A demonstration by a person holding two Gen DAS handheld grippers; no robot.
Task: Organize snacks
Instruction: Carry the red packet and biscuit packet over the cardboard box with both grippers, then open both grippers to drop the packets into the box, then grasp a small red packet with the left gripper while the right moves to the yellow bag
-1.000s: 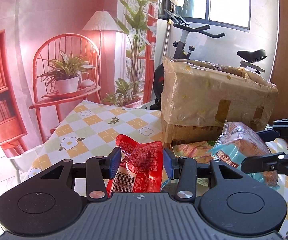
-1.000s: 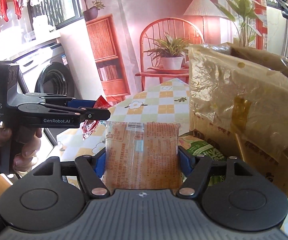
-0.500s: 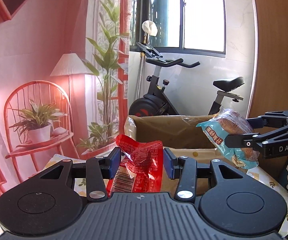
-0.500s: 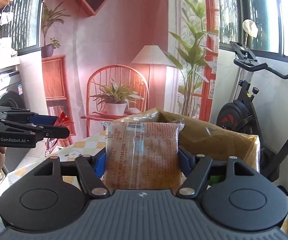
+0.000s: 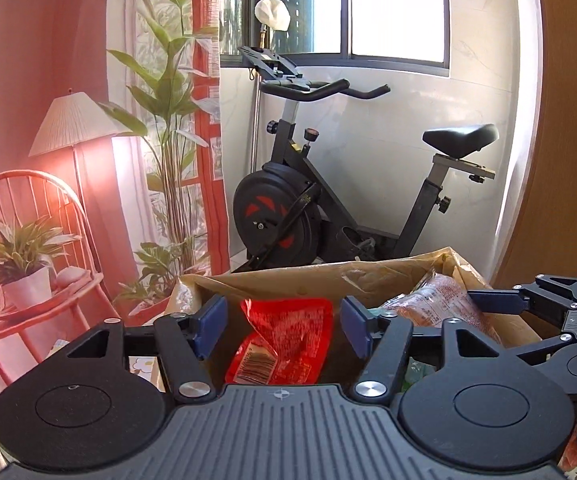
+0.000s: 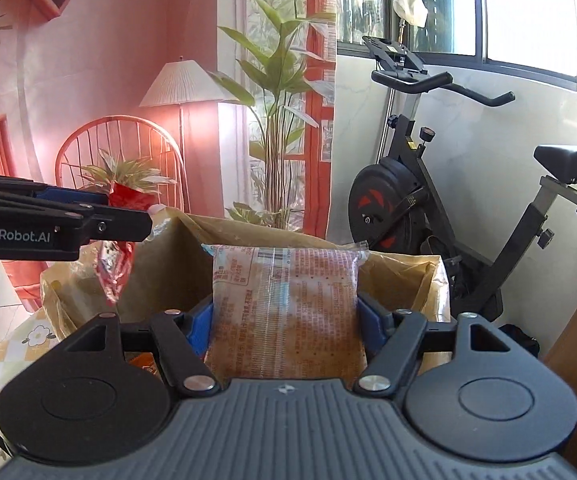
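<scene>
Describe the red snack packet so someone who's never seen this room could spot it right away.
Find the open cardboard box in front of the exercise bike. The red snack packet hangs over it between the left gripper pads, which have just been opening. It is crinkly, glossy red, unlike the clear orange packet alongside.

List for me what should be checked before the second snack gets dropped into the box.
1. Red packet is over the open cardboard box: ok.
2. Left fingers have let go of it: ok. They have just been opening, and the packet sits between them with a gap on each side.
3. Right fingers hold the brown packet: ok, they press on both its sides.
4. Brown packet is above the box opening: ok.
5. Free room inside the box beneath it: cannot tell, the bottom is hidden.
6. The two sets of fingers are apart: ok.
</scene>
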